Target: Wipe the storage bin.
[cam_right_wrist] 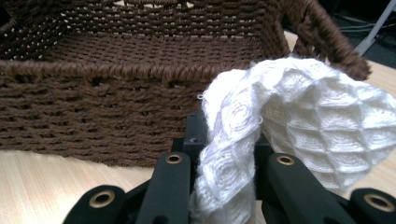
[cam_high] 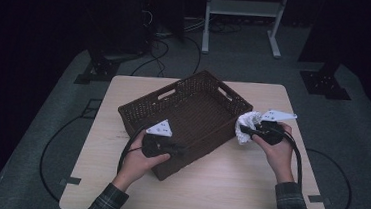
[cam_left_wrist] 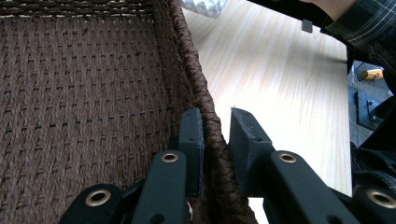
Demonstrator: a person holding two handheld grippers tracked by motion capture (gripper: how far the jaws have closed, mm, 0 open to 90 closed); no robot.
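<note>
On the pale wooden surface (cam_high: 217, 187) stands one dark brown woven basket (cam_high: 193, 110), set at an angle, with two slot handles cut into its far walls. There are two tongs, one in each of the person's hands, and one white cloth.

The left tongs (cam_high: 180, 148) are at the basket's near wall, closed on its braided rim. In the left gripper view one jaw sits inside the basket against the woven wall and the other outside over the wood, with the thick rim (cam_left_wrist: 212, 140) pinched between them. The left hand (cam_high: 141, 158) wraps the body of the tongs, and one grey three-cornered plate rides on top.

The right tongs (cam_high: 249, 131) are just beside the basket's right corner, outside it, closed on the white cloth (cam_high: 246, 127) — a waffle-textured piece, bunched. In the right gripper view the cloth (cam_right_wrist: 289, 135) rises from between the two black jaws and folds over to the right, in front of the basket's outer wall (cam_right_wrist: 93, 116) and just below its rim. It hangs clear of the wood, near the basket's corner but not inside. The right hand (cam_high: 280, 152) holds these tongs from below — a second grey plate sits above them.
</note>
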